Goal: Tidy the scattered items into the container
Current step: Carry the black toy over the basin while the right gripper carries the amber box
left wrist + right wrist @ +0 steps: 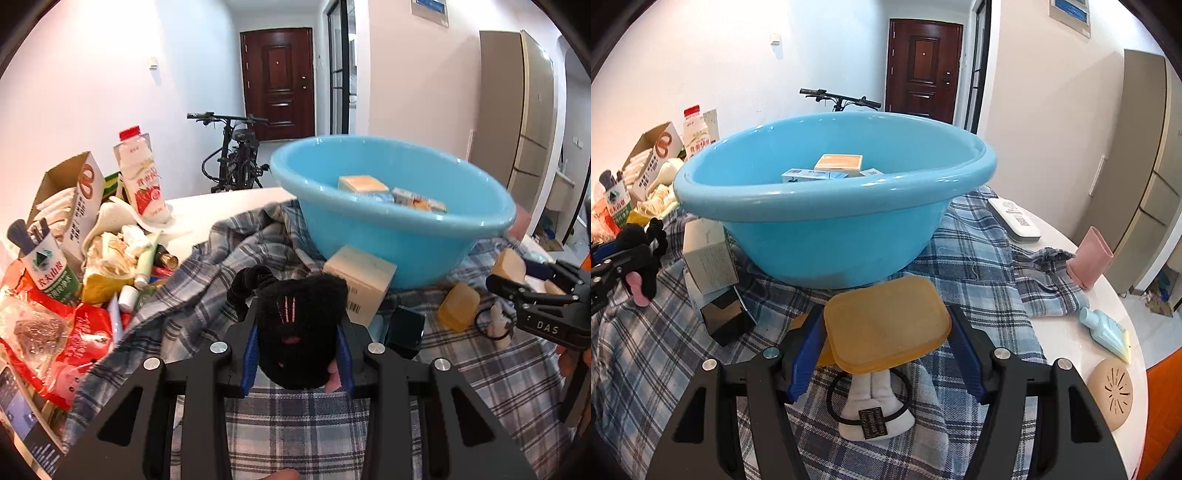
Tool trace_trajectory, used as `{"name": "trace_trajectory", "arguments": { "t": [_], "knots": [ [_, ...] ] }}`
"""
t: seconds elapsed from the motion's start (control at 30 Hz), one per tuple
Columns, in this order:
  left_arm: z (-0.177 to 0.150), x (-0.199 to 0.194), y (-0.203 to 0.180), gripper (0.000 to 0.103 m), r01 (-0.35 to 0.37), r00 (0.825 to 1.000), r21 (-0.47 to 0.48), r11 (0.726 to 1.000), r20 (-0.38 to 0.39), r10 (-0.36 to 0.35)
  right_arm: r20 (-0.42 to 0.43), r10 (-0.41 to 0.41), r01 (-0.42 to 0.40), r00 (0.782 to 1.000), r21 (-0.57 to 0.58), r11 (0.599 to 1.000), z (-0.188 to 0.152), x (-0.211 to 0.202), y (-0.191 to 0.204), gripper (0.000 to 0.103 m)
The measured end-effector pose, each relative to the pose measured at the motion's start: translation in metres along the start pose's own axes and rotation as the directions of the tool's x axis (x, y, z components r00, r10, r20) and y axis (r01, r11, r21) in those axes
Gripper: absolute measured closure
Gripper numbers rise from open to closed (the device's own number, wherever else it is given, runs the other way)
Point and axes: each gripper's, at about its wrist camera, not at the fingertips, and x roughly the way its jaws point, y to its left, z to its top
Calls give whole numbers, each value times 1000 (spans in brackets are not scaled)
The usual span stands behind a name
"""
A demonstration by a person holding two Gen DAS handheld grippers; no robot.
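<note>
A blue plastic basin (402,236) (827,236) stands on a plaid cloth (295,424) and holds several small boxes (837,163). My left gripper (299,332) is shut on a black plush toy (301,325) in front of the basin; the toy also shows in the right wrist view (639,254). My right gripper (886,328) is shut on an amber soap bar (886,325) just before the basin; it shows at the right of the left wrist view (517,280). A beige box (360,284), a black box (727,317), another amber bar (458,306) and a white hair tie (871,410) lie on the cloth.
A heap of cartons, a milk bottle (142,177), bags and tubes lies at the left. On the right of the white table are a remote (1015,219), a pink cup (1089,258), a pale blue bottle (1104,328) and a round beige disc (1110,393). A bicycle (236,155) stands behind.
</note>
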Motion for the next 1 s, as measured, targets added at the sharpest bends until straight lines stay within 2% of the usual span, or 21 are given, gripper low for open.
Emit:
{"name": "trace_trajectory", "arguments": {
  "t": [0.17,0.4,0.67,1.0],
  "knots": [
    [11,-17,3,70,4,1000,11,1000,30,-5,16,-2,1,1000,51,999,3,-11,-13,36],
    [36,-28,0,70,28,997,12,1000,66,-29,65,-20,14,998,97,995,12,-46,-27,36],
    [75,-44,-20,70,58,988,41,997,144,-63,153,-28,19,988,57,998,54,-86,-20,36],
    [117,-43,-33,69,76,977,56,996,197,-85,230,9,-7,973,-11,1000,111,-103,16,36]
  ]
}}
